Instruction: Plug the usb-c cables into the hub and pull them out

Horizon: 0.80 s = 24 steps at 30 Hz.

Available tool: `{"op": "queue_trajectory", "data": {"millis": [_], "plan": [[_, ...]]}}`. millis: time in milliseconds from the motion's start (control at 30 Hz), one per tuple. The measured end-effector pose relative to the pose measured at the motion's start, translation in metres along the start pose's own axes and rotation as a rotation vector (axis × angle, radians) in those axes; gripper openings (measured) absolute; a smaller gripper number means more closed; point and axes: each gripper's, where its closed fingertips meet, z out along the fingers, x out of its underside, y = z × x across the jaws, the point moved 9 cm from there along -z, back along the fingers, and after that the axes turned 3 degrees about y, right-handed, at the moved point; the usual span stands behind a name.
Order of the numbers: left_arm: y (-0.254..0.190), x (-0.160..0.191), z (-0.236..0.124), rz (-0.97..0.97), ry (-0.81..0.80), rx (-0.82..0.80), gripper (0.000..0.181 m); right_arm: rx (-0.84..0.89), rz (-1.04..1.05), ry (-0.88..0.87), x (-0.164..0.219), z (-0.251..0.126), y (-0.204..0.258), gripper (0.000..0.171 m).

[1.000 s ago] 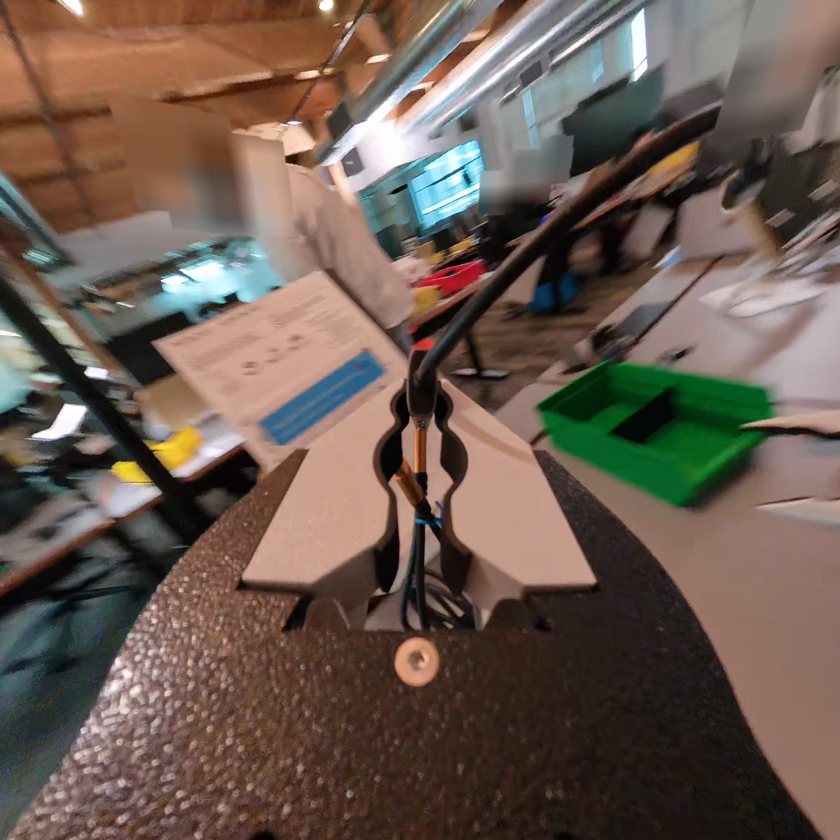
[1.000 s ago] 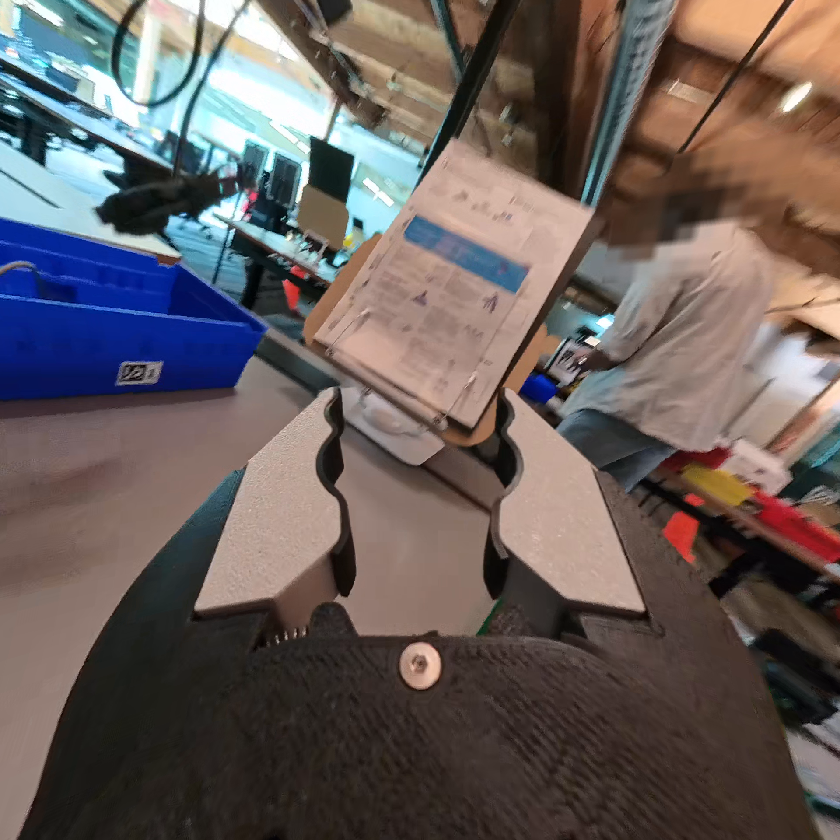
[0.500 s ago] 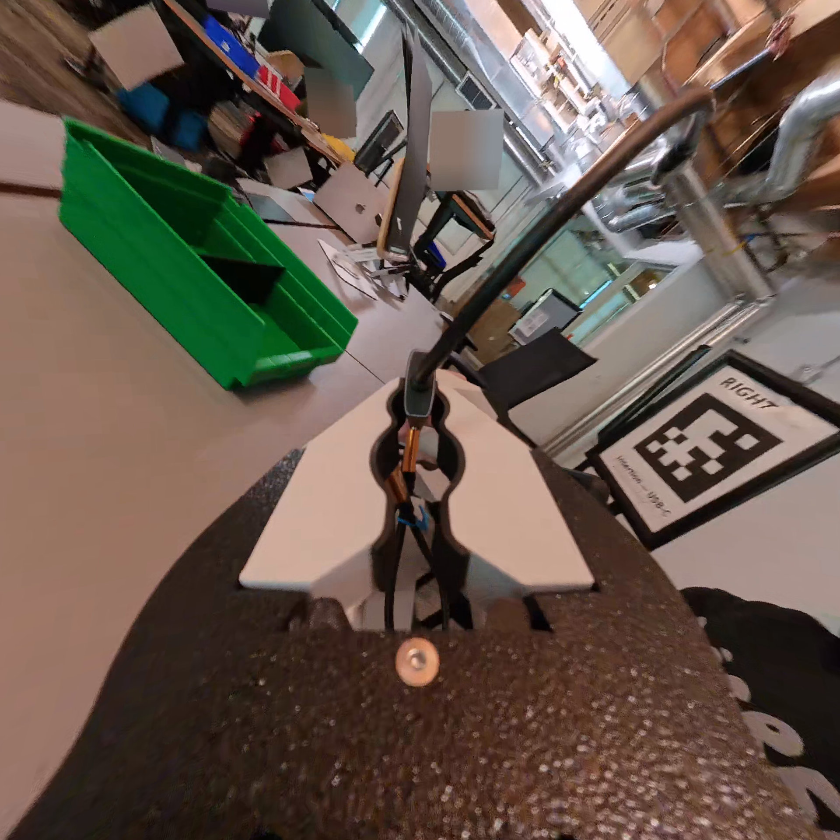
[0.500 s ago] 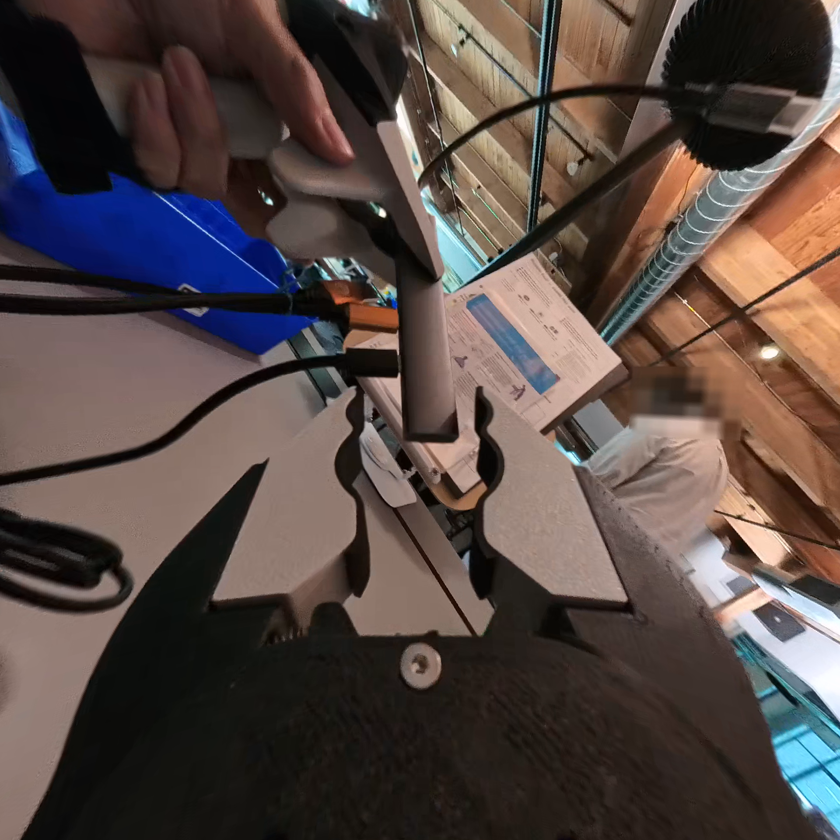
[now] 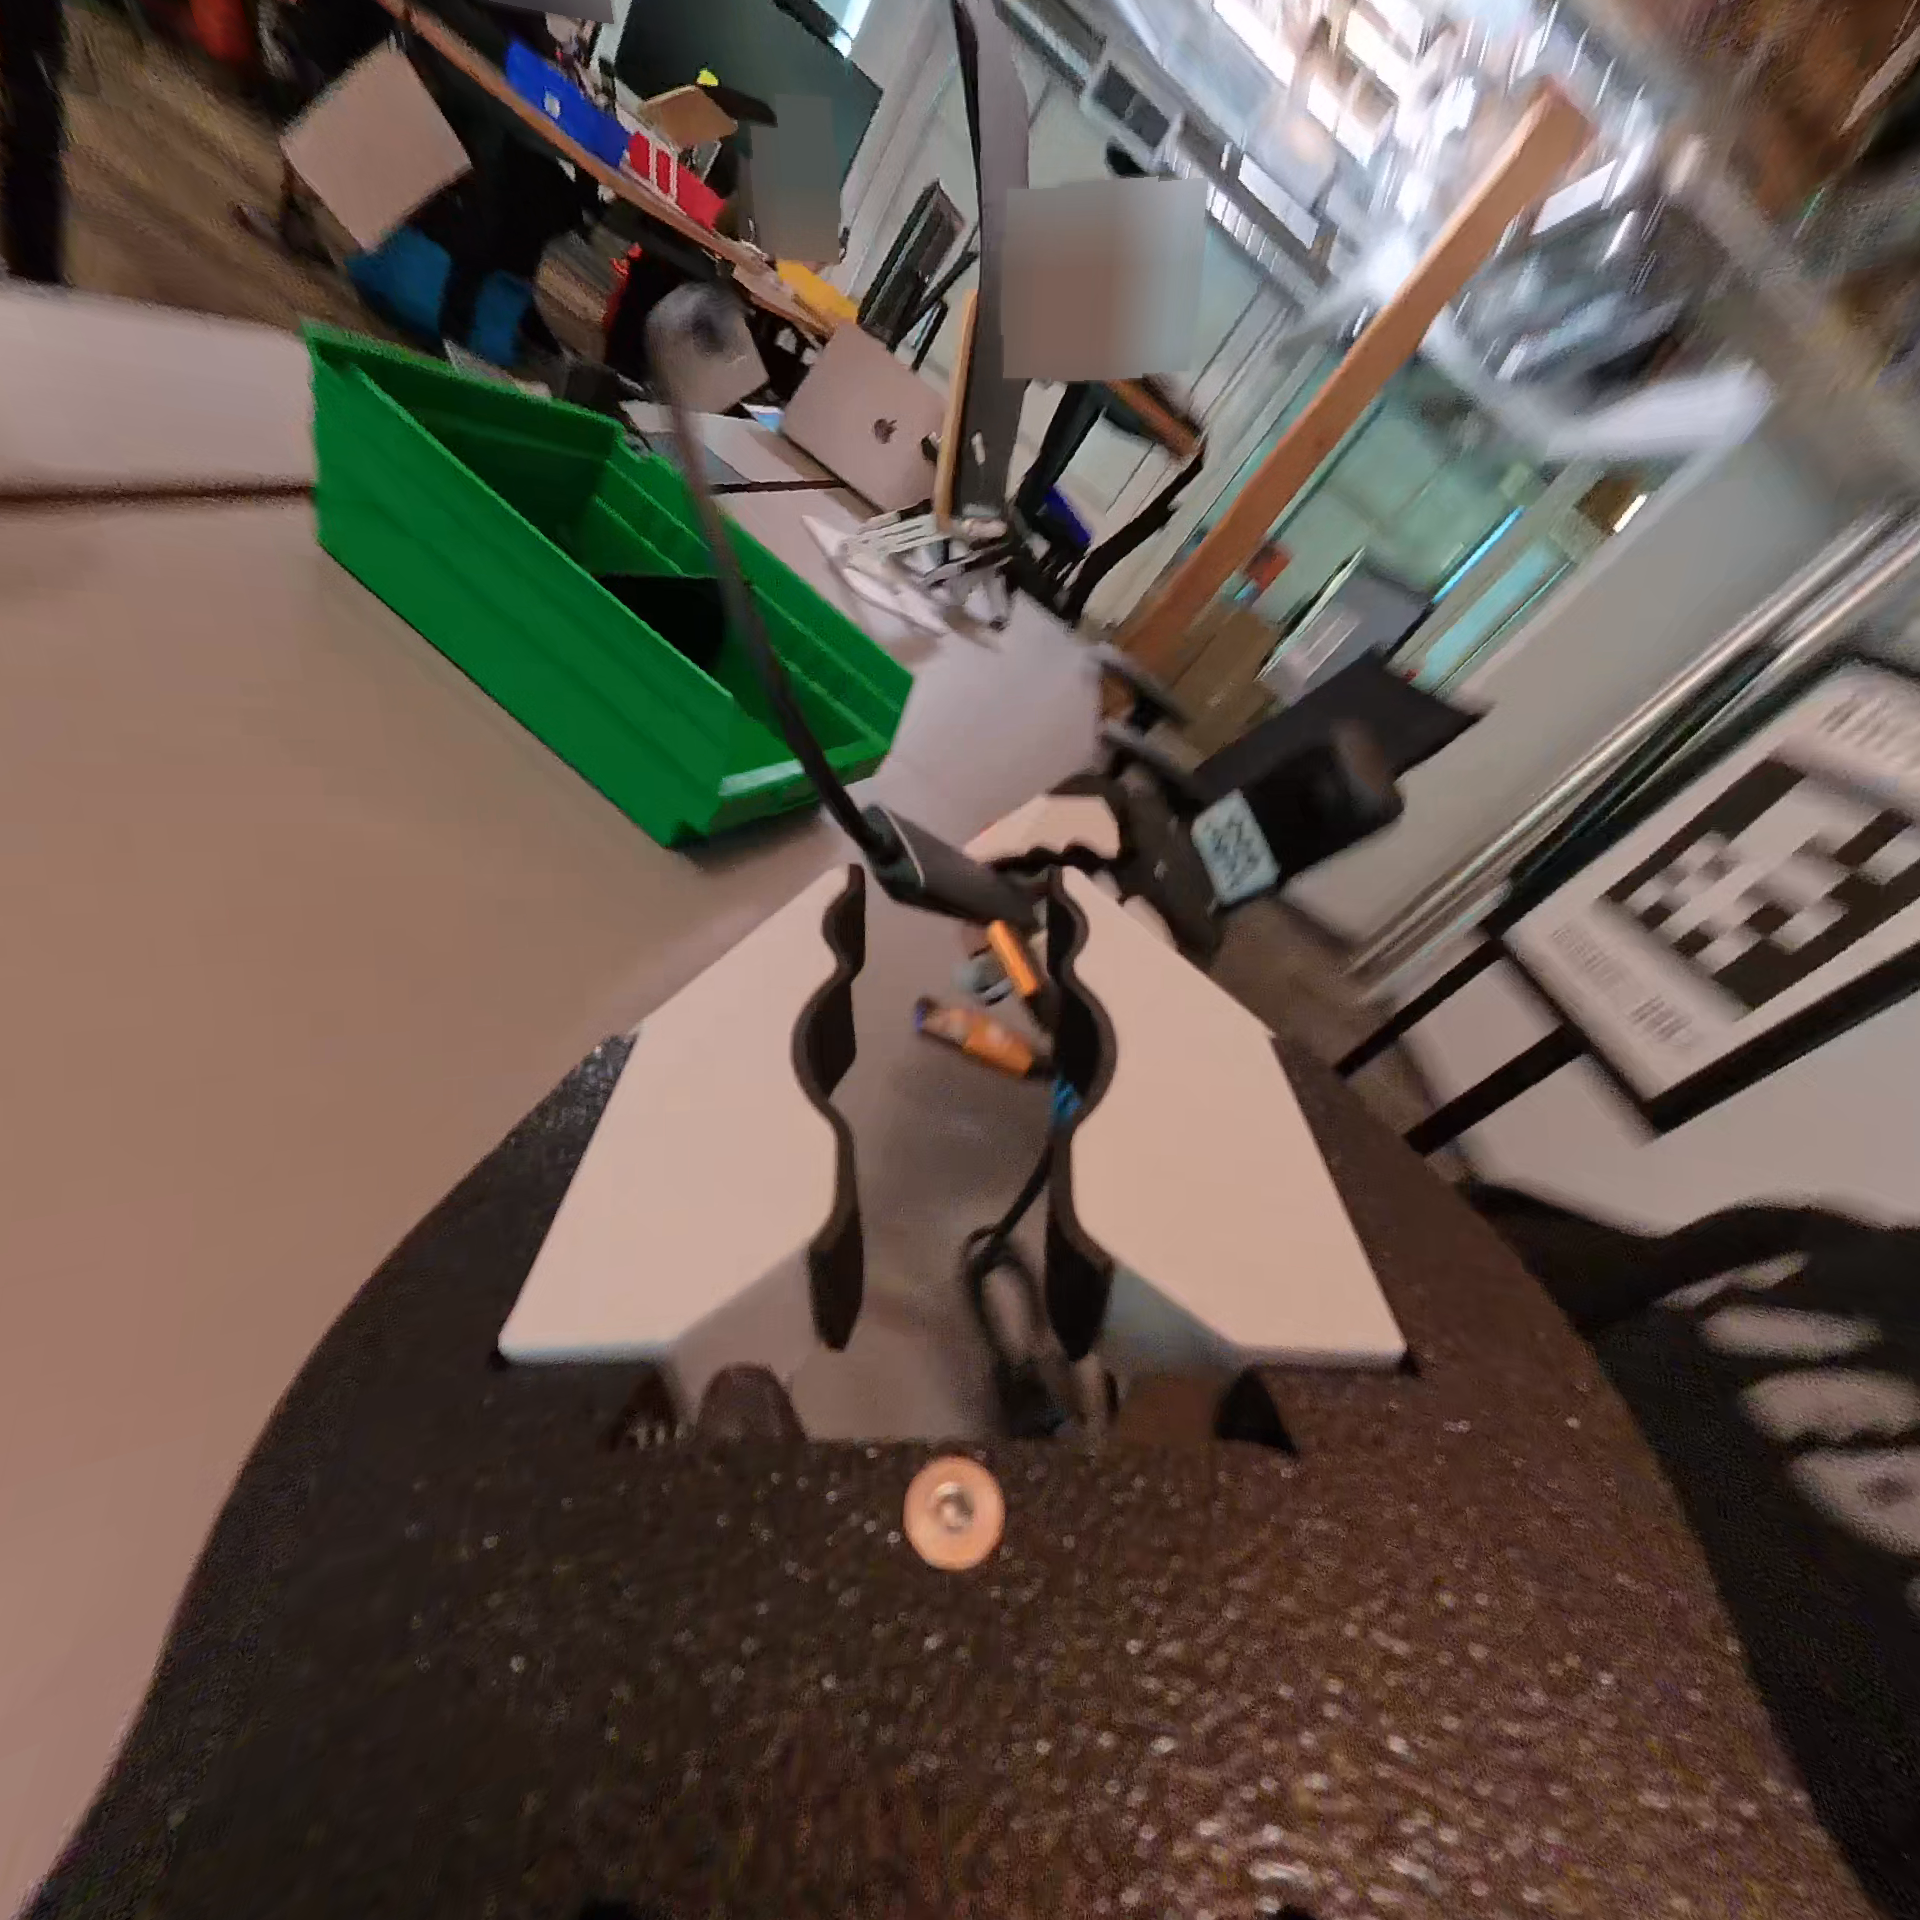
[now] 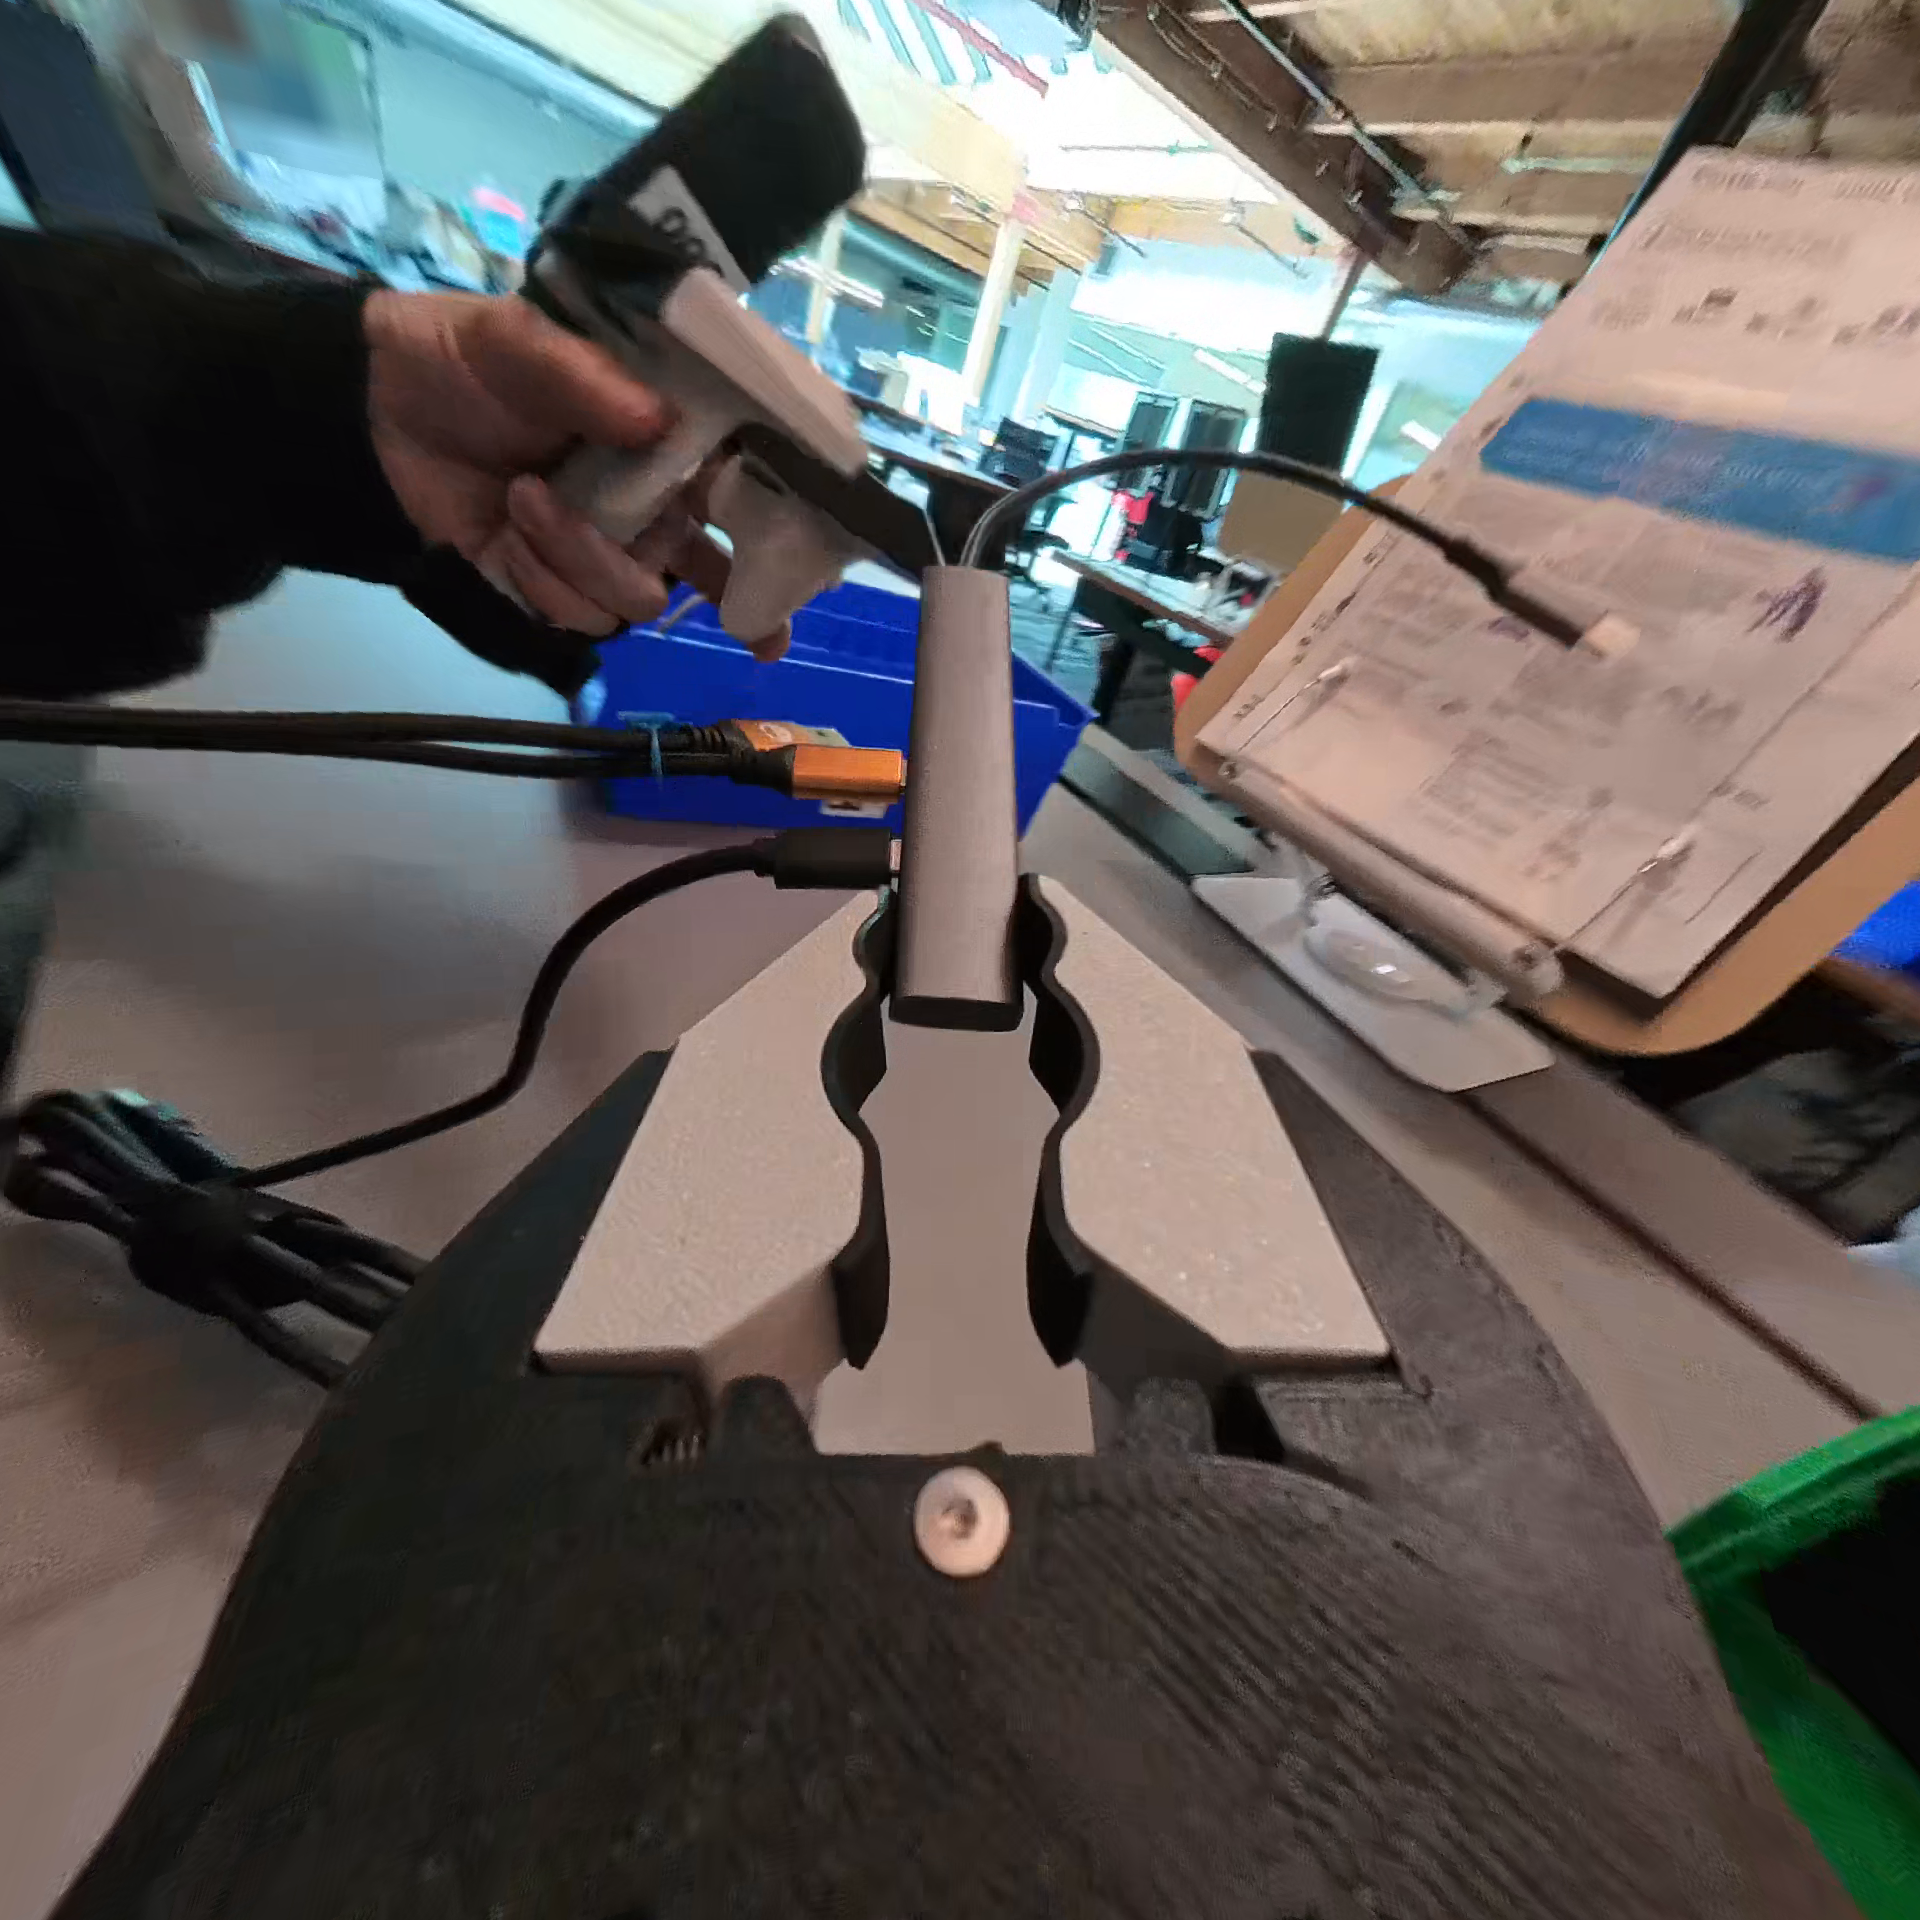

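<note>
Motion blur is smearing much of the left wrist view, so the plugs there are showing only as soft orange and black streaks. The left gripper (image 5: pixel 951 904) is standing with its jaws parted, a clear gap between its wavy black-edged grey fingers (image 5: pixel 717 1143), gripping nothing. The hub (image 5: pixel 940 873), a slim dark grey bar, is lying across that gap at the fingertips; whether it is touching them is hard to make out.

In the right wrist view the right gripper (image 6: pixel 954 961) is clamping the hub's (image 6: pixel 958 790) near end between its jaws, the bar pointing away from the camera above the table (image 6: pixel 260 935). The left gripper (image 6: pixel 883 530) is reaching toward the hub's far end from a person's hand (image 6: pixel 499 457); its tips are hiding behind the hub. An orange plug (image 6: pixel 831 774) and a black plug (image 6: pixel 831 857) are sitting in ports on the hub's left side, their braided black cables running off the left edge. The hub's own lead (image 6: pixel 1299 488) is arching right to a pale tip.

A green bin (image 5: pixel 582 592) with ribbed plastic walls is holding something dark, too blurred to name. A blue bin (image 6: pixel 821 686) is sitting behind the hub, its contents hidden. A bundled black cable (image 6: pixel 177 1226) is lying at the left, cut off by the frame. A printed sheet on a stand (image 6: pixel 1621 582) is leaning at the right.
</note>
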Motion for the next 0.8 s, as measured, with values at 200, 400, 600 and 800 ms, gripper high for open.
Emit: {"op": "queue_trajectory", "data": {"millis": [200,400,600,800], "plan": [[-0.012,0.024,-0.020,0.497,0.180,-0.126,0.048,-0.245,0.167,-0.125,0.008,-0.010,-0.001,0.022],[-0.019,0.048,0.002,0.515,0.242,-0.010,0.058,-0.379,0.154,-0.109,0.012,0.000,0.014,0.022],[-0.021,0.054,0.015,0.461,0.264,0.089,0.030,-0.444,0.137,-0.062,0.018,0.005,0.022,0.022],[-0.022,0.061,0.020,0.565,0.307,0.053,0.020,-0.451,0.138,-0.022,0.023,0.007,0.023,0.022]]}}
